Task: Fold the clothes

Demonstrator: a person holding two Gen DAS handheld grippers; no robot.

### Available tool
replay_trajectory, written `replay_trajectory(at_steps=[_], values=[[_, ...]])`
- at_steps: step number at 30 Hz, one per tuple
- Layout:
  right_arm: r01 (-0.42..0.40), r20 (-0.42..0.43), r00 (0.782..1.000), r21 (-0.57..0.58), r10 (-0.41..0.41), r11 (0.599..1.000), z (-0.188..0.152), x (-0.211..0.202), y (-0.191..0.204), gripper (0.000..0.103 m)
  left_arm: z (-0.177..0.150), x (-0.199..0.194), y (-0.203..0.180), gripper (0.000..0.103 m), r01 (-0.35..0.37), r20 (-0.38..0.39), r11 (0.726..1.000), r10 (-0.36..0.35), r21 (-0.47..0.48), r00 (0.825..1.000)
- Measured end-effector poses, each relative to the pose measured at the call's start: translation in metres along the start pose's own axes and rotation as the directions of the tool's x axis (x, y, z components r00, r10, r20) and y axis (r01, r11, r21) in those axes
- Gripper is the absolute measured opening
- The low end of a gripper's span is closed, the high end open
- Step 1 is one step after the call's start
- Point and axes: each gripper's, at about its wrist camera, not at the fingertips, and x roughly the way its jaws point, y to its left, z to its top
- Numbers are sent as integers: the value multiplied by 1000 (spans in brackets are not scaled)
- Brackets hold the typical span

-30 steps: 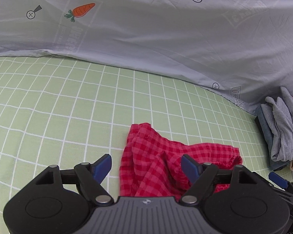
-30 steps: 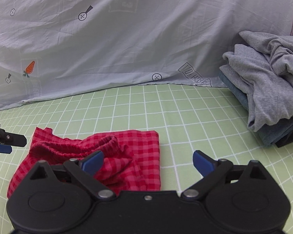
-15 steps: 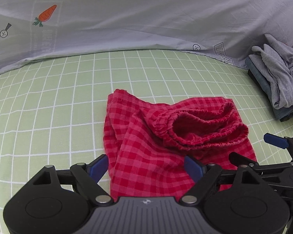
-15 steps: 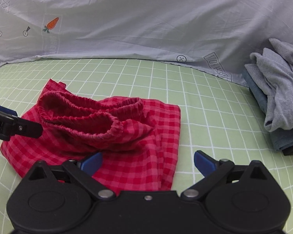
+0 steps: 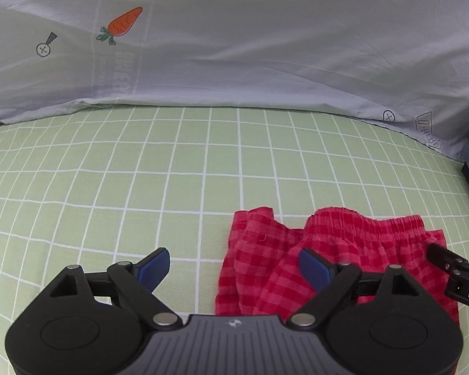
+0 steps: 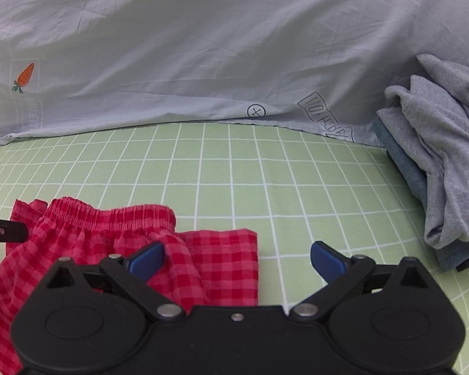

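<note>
A single pair of red checked shorts (image 5: 334, 256) is seen lying rumpled on the green gridded sheet (image 5: 140, 168), near the lower edge of both views, with its gathered elastic waistband (image 6: 109, 215) turned toward the far side. The cloth is judged to be light, thin and limp, so it should sag and slide on itself when lifted; the thicker waistband, or the outer corners, would give the firmest hold. The left gripper (image 5: 234, 265) is held with its jaws wide and nothing pinched, the left edge of the shorts lying between them. The right gripper (image 6: 237, 257) is likewise spread and empty over the right edge. One pile of grey clothes (image 6: 447, 162) is counted at the right, and one pale printed bedcover (image 6: 203, 47) behind.
</note>
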Motion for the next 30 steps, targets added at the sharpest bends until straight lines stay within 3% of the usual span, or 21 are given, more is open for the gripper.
replay_trajectory(at_steps=[5, 10, 11, 14, 15, 16, 17, 18, 19, 21, 30], values=[[-78, -82, 993, 85, 85, 993, -25, 0, -8, 102, -22, 1, 11, 91, 132, -72, 989, -136, -63, 988], [-79, -134, 986, 165, 101, 983, -40, 3, -10, 99, -35, 4, 1, 88, 138, -79, 989, -142, -56, 987], [-80, -140, 985, 173, 105, 982, -40, 2, -9, 98, -36, 4, 0, 84, 138, -75, 989, -143, -60, 987], [-128, -140, 979, 155, 150, 980, -43, -3, -4, 89, -40, 1, -3, 58, 161, -82, 984, -167, -79, 983], [-143, -141, 976, 146, 164, 979, -44, -5, -1, 83, -41, 0, -4, 48, 173, -87, 981, -180, -87, 980], [-158, -142, 974, 137, 177, 978, -44, -7, 3, 69, -42, 0, -5, 42, 184, -93, 978, -193, -95, 977], [-175, -144, 970, 131, 194, 976, -45, -9, 7, 59, -46, -2, -7, 29, 209, -104, 972, -219, -105, 970], [-205, -152, 962, 142, 226, 968, -47, -12, 10, 41, -49, -3, -8, 15, 235, -117, 965, -248, -114, 962], [-236, -164, 951, 156, 260, 959, -50, -15, 14, 28, -53, -5, -9, 12, 262, -130, 957, -278, -124, 952], [-289, -171, 933, 173, 318, 942, -57, -23, 22, 15, -64, -15, -10, 10, 300, -144, 941, -322, -154, 936], [-342, -105, 930, 102, 352, 934, -102, -107, 56, 12, -116, -81, -14, 9, 397, -166, 916, -400, -50, 901]])
